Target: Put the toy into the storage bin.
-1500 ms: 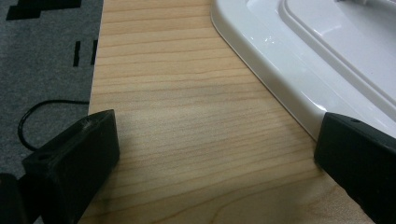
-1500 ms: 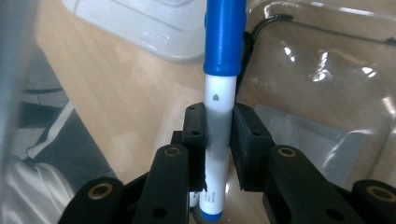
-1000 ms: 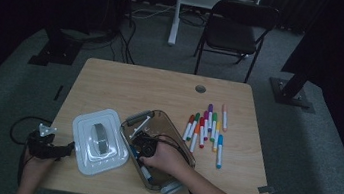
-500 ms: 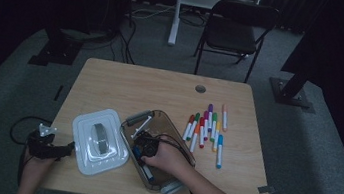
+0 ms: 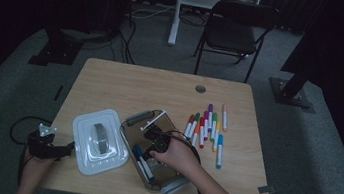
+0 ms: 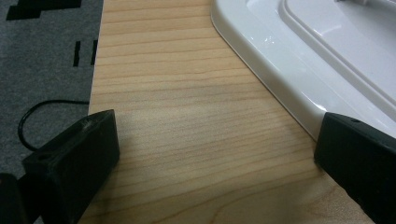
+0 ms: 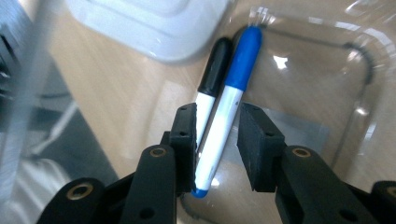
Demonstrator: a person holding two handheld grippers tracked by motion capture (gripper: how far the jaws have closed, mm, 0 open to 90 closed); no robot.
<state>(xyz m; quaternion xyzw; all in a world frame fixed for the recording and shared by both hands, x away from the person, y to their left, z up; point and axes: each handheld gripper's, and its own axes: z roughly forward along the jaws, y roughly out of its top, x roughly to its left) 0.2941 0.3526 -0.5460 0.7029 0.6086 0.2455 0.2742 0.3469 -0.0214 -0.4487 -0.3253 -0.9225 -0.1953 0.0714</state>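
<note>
Blue marker (image 7: 227, 112) lies in clear container (image 5: 176, 181) beside black-capped marker (image 7: 210, 81), at 6 o'clock on surface (image 5: 126, 83). Light, stiff, smooth barrel; likely slips, so grip mid-barrel. Right tool (image 7: 217, 140) straddles it, jaws slightly parted, not clamping. Left tool (image 6: 210, 154) wide open, empty, beside white lid (image 6: 327, 60). Since earlier frame: right hand barely shifted.
</note>
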